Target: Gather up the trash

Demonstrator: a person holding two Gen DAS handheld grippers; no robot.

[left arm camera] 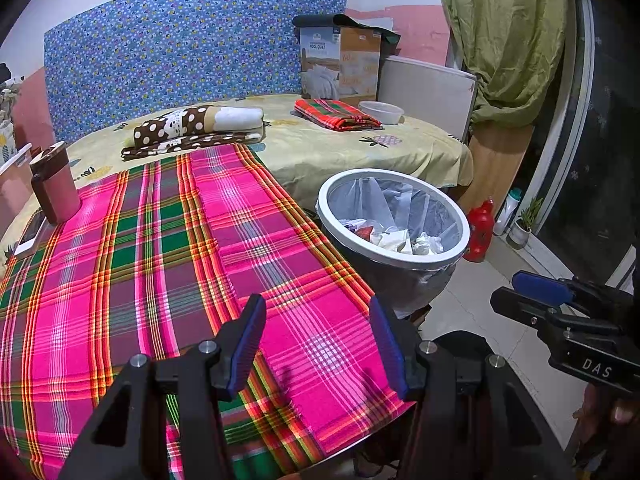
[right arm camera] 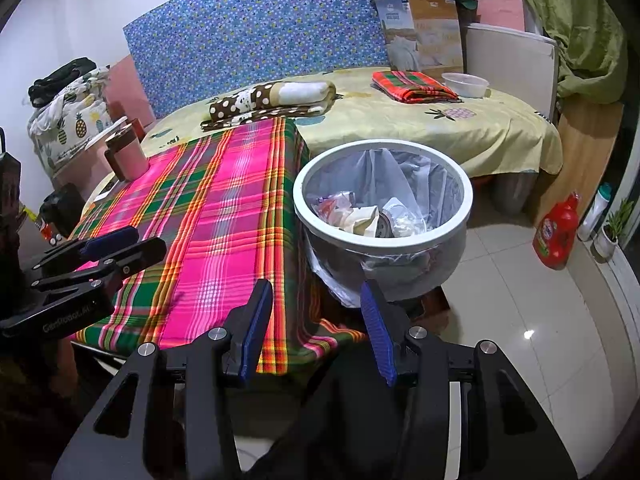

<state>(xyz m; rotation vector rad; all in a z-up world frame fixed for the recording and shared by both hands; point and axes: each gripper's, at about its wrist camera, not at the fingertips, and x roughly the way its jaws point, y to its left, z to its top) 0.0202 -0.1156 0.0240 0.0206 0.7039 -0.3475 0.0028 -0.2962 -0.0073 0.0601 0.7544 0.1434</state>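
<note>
Left gripper jaws spread wide, nothing between them, held level over the near right corner of the worktop. Right gripper jaws also wide apart, nothing gripped, just off the worktop's right edge, beside the left one.

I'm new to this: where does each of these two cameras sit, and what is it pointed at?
Left wrist: sits on the left gripper, above the plaid tablecloth, facing the bed; its open jaws show, and the right gripper is at its right.
Right wrist: sits on the right gripper, at the table's corner, facing the trash bin; open jaws, and a fingernail in the left view.
Both share the bin, tablecloth and bed.
</note>
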